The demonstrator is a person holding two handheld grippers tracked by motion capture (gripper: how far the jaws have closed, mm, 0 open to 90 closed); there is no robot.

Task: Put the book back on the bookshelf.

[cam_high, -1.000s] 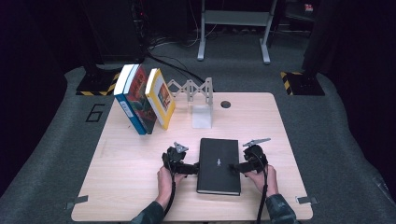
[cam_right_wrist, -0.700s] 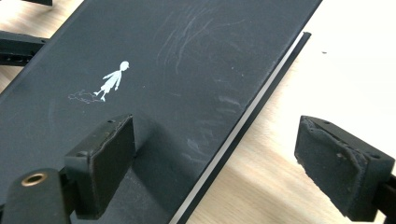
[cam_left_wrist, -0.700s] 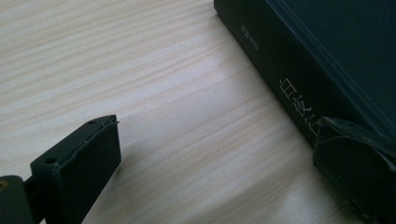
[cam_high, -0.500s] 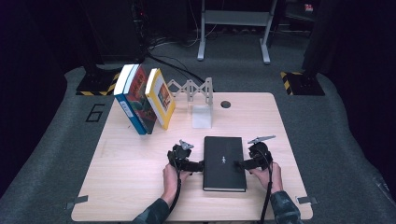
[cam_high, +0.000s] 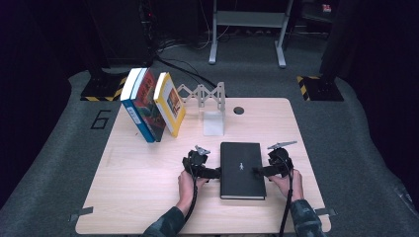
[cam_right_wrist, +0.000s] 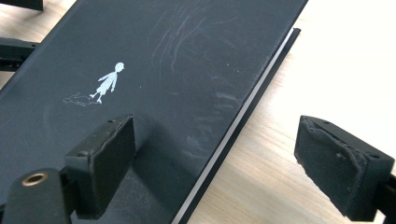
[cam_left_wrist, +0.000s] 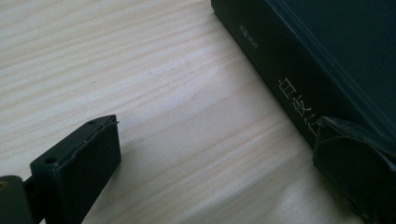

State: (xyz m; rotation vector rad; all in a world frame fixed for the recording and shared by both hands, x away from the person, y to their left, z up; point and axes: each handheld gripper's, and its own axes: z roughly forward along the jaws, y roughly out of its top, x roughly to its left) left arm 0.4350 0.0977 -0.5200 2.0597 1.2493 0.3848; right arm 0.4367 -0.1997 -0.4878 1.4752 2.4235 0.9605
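Two-handed approach to a black book (cam_high: 241, 168), found lying flat and closed on the surface (cam_high: 143, 197) at lower centre of the high view, well apart from the leaning books (cam_high: 150, 106) at upper left. Left gripper (cam_high: 215, 173) placed at the book's left edge, fingers (cam_left_wrist: 84, 158) spread wide and holding nothing: one over bare wood, the other against or just beside the lettered spine, contact not resolvable. Right gripper (cam_high: 258, 171) placed at the opposite long edge, fingers (cam_right_wrist: 105, 158) likewise wide apart and empty, one above the cover, the other over the surface beyond the page edge. Judged step: squaring or lifting the book from both sides. Best done by keeping both grippers level, pressing evenly inward at mid-length, and avoiding a one-sided push liable to spin the book.
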